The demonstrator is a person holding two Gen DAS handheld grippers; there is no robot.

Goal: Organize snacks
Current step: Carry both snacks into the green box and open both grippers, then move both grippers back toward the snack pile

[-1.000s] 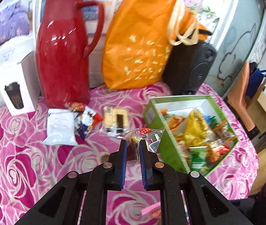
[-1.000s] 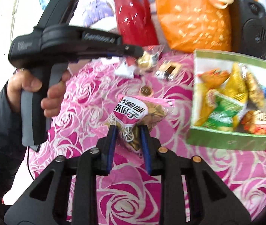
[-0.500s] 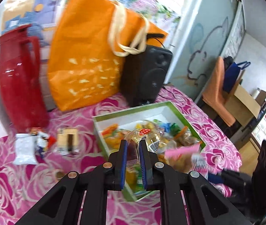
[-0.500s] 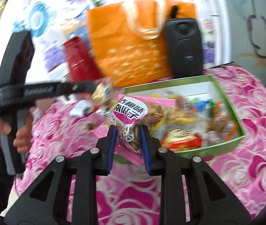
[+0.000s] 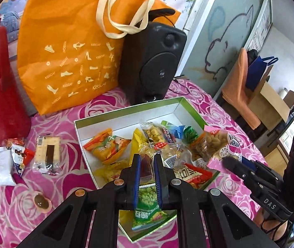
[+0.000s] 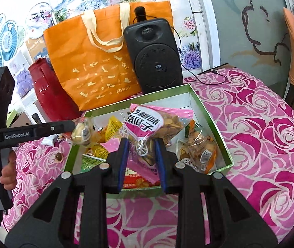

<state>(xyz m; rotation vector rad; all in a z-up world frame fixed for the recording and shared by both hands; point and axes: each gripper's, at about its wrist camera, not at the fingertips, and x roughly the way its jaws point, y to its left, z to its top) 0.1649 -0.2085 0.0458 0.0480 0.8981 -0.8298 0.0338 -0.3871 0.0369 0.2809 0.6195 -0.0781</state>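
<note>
The left tongs (image 5: pixel 146 165) are clamped on a clear-wrapped snack (image 5: pixel 163 152) above the green box (image 5: pixel 126 111) of snacks. The right tongs (image 6: pixel 141 150) grip a pink seed packet (image 6: pixel 147 124) over the box's middle, seemingly not touching the snacks beneath. More snacks lie on the table (image 5: pixel 64 177) left of the box.

Pink seed packet (image 6: pixel 147 128) and clear snack (image 5: pixel 163 150) held above green-rimmed box (image 5: pixel 126 111).

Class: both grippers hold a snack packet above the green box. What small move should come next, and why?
Probably open the right gripper and let the pink packet drop: it already hangs over the green box, above the other snacks. The left gripper, shut on a clear packet over the box too, could release likewise.
</note>
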